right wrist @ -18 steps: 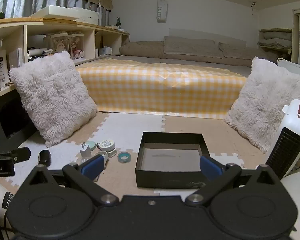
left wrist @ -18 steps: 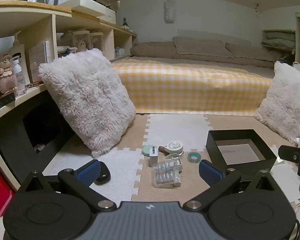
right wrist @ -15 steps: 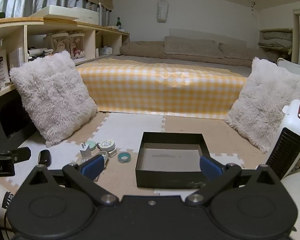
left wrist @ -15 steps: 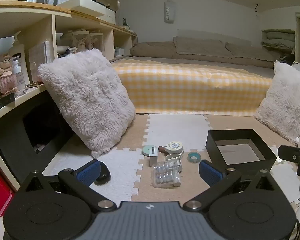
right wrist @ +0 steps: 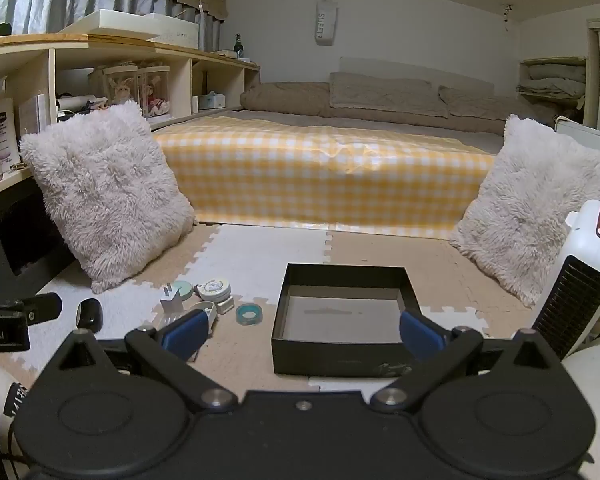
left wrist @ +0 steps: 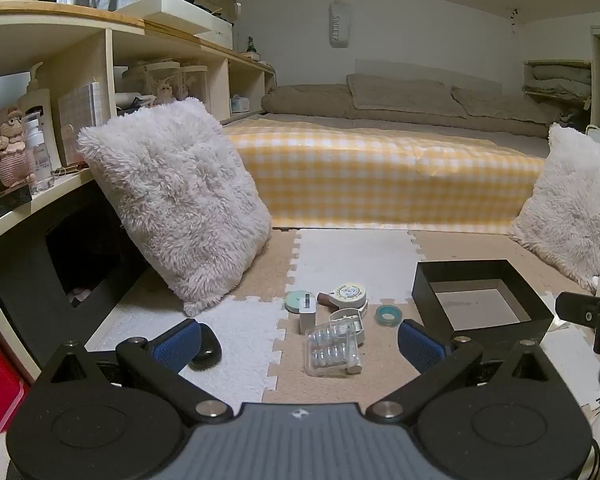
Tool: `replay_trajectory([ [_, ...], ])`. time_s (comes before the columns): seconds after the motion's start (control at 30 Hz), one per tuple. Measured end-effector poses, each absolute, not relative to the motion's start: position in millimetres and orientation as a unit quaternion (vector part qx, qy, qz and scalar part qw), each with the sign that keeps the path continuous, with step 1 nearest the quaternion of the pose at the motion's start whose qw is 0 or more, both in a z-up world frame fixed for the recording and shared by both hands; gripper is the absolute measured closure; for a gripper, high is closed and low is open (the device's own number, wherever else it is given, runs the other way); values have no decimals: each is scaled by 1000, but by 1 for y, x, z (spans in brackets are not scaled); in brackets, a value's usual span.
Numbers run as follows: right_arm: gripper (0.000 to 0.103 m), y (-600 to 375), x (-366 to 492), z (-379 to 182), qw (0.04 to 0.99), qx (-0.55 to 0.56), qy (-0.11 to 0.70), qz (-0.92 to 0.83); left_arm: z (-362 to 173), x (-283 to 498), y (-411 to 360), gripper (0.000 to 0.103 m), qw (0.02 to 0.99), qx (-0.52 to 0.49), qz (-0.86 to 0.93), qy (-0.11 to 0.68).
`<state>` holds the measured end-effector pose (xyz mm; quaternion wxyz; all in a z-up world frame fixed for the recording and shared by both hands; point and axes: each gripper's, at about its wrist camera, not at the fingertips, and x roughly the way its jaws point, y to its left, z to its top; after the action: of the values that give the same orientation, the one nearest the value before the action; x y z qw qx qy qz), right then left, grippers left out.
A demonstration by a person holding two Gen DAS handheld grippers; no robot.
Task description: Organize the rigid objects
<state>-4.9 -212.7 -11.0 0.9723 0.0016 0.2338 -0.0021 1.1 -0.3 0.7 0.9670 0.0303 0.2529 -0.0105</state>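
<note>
I see an open black box (right wrist: 342, 350) sitting flat on the foam floor mat (right wrist: 256, 254), square, shallow, with a bare grey bottom. To its left lies a loose cluster of small items. Nearest the box is a teal roll of tape (left wrist: 388, 315), lying flat. Beyond it a round cream tin (left wrist: 350, 294) with a printed lid rests beside a flat mint-green disc (left wrist: 296, 300). A white charger plug (left wrist: 307, 316) stands against the disc. In front of these lies a clear plastic case (left wrist: 332, 350) with ribbed compartments, touching a white tape dispenser (left wrist: 350, 318) behind it. Well apart to the left, on a white tile, sits a small black oval object (left wrist: 206, 348); I cannot tell what it is.
</note>
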Motion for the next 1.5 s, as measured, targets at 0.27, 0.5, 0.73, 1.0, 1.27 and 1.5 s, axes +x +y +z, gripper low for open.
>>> replay_trajectory([
  [0.27,0,-213,-5,-11,972,2,234,-3,0,1,0,0,967,30,-9,252],
  [0.5,0,-214,-5,-12,972,2,233,-3,0,1,0,0,967,30,-10,252],
  [0.73,0,-213,-5,-11,972,3,233,-2,0,0,0,0,967,30,-10,251],
  [1.0,0,-213,-5,-11,972,3,233,-2,0,0,0,0,967,30,-10,251],
  [1.27,0,-213,-5,-11,972,3,233,-2,0,0,0,0,967,30,-9,251],
  [1.5,0,-214,-5,-11,973,4,233,-2,0,0,0,0,968,30,-10,251],
])
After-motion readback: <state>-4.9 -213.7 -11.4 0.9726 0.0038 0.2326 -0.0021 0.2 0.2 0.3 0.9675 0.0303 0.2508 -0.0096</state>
